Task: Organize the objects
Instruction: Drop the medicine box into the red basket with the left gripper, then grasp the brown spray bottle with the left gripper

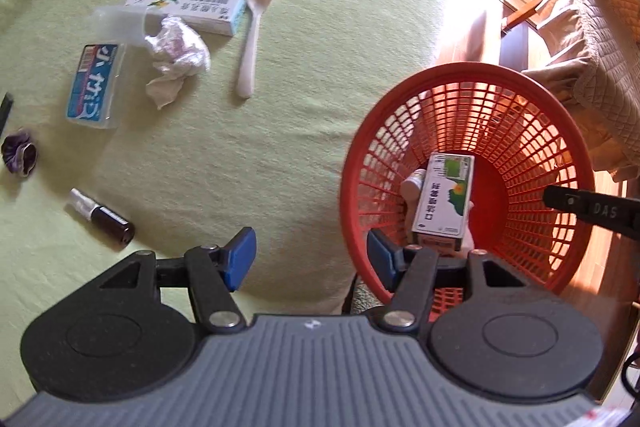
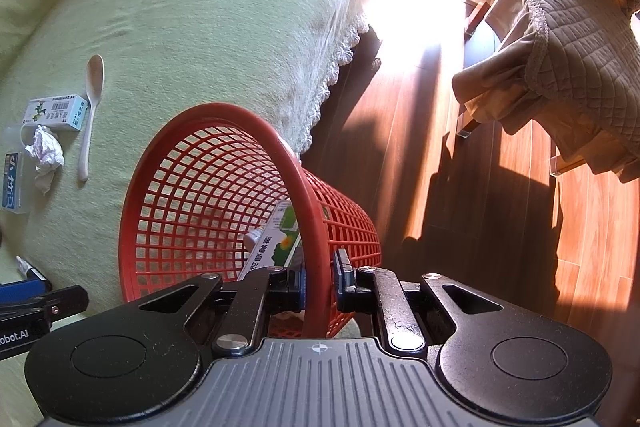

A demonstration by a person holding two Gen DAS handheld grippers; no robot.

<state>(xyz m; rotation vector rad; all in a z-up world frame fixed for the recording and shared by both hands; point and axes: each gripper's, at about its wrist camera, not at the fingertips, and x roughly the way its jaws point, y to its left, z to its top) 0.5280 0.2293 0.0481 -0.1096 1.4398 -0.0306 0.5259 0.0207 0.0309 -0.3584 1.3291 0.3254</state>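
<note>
Here the right gripper [image 2: 320, 281] points steeply down at the lower centre of its own view, its blue pads pinched on the rim of the red mesh basket [image 2: 176, 187], one pad inside the wall and one outside. The basket sits at the edge of a green bedspread [image 2: 192, 27], above a wooden floor [image 2: 500, 207] on the right. Inside the basket lies a green-and-white medicine box [image 1: 442, 203], with a small pale bottle [image 1: 414, 183] just beside it. The left gripper [image 1: 312, 259] faces straight down at the lower centre of its view, jaws spread and empty, the right-hand pad over the basket's rim and the other over the bedspread. On the bedspread at upper left of that view lie a white spoon [image 1: 254, 23], a white carton [image 1: 188, 7], a crumpled tissue [image 1: 176, 55] and a blue-labelled clear case [image 1: 94, 85]. At the left edge is a purple scrunchie [image 1: 20, 153], and below it a brown spray bottle [image 1: 102, 219].
</note>
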